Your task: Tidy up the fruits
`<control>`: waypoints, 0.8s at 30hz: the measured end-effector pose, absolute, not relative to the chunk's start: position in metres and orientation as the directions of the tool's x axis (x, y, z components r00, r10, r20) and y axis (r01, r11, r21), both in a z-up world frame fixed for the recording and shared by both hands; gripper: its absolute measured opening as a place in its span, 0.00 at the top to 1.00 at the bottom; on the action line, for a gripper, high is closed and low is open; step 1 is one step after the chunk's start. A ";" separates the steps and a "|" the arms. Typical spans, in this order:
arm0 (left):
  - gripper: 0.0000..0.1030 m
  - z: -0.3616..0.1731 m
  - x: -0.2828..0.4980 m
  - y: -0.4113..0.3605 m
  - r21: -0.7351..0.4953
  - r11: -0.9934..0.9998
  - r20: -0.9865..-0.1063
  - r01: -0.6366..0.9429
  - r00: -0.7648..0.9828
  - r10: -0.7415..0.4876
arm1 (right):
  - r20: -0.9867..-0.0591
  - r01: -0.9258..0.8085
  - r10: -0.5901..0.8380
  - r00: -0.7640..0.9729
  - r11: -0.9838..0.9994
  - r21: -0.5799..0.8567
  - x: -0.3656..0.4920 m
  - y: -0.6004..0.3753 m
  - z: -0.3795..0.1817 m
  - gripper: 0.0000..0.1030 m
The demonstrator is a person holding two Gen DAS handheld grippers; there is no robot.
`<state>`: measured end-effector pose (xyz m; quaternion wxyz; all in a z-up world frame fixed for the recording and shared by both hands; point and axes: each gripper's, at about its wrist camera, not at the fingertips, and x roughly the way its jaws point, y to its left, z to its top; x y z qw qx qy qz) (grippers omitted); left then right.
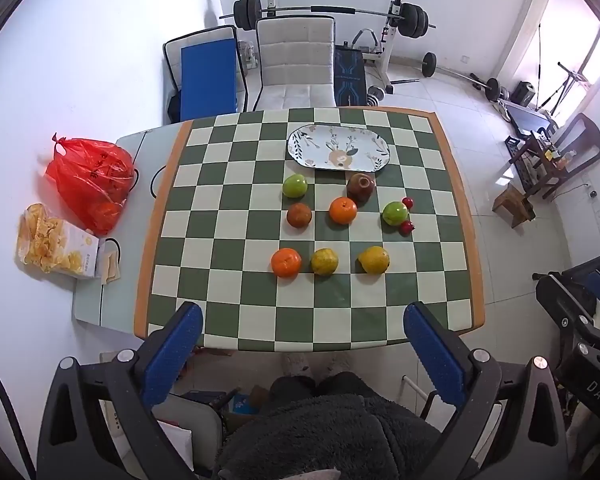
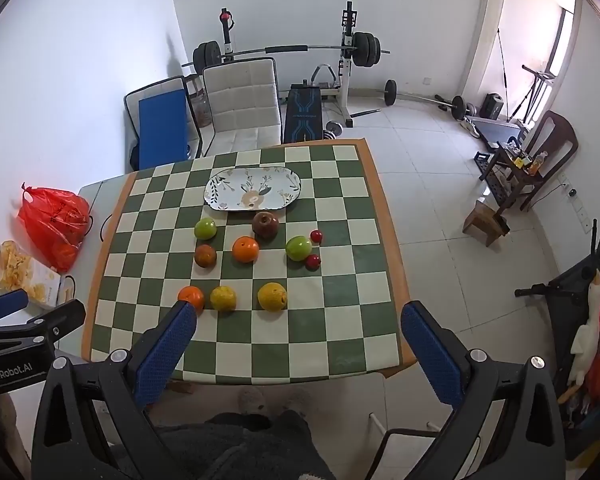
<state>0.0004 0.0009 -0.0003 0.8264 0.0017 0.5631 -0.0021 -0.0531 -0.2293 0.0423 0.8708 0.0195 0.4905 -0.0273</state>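
Several fruits lie loose on the checkered tablecloth (image 1: 236,304): two green apples (image 1: 295,185) (image 1: 395,213), a dark red apple (image 1: 361,187), oranges (image 1: 343,210) (image 1: 286,262), a brownish fruit (image 1: 299,215), two yellow citrus (image 1: 324,261) (image 1: 374,259) and two small red fruits (image 1: 406,227). An oval floral plate (image 1: 338,147) (image 2: 253,189) sits bare at the far side. My left gripper (image 1: 302,322) hangs open above the near table edge, holding nothing. My right gripper (image 2: 298,320) is open too, high over the near right part, its left finger (image 2: 168,344) overlapping an orange (image 2: 192,297).
A red plastic bag (image 1: 88,184) and a snack box (image 1: 56,246) rest on the grey table extension at left. A white chair (image 1: 296,64), a blue panel and a barbell rack stand behind the table. A person's dark-clothed lap (image 1: 328,428) is below the near edge.
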 end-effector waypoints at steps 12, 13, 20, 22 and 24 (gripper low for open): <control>0.00 -0.001 0.000 0.001 0.000 1.000 -0.931 0.006 0.365 -0.002 | -0.849 0.074 -0.038 0.527 0.997 0.001 -0.053 -0.231 0.044 0.00; 0.00 0.000 0.000 0.000 0.000 1.000 -0.932 0.006 0.363 -0.003 | -0.848 0.075 -0.038 0.529 0.997 0.002 -0.050 -0.234 0.044 0.00; 0.00 -0.001 0.001 0.001 0.002 1.000 -0.931 0.004 0.366 0.001 | -0.849 0.073 -0.038 0.528 0.997 0.001 -0.049 -0.234 0.045 0.00; 0.00 -0.001 0.001 0.001 0.003 1.000 -0.931 0.005 0.366 0.001 | -0.848 0.074 -0.039 0.528 0.997 0.000 -0.049 -0.234 0.045 0.00; 0.00 -0.001 0.001 0.000 0.003 1.000 -0.931 0.006 0.366 0.000 | -0.848 0.074 -0.039 0.528 0.997 0.000 -0.049 -0.234 0.045 0.00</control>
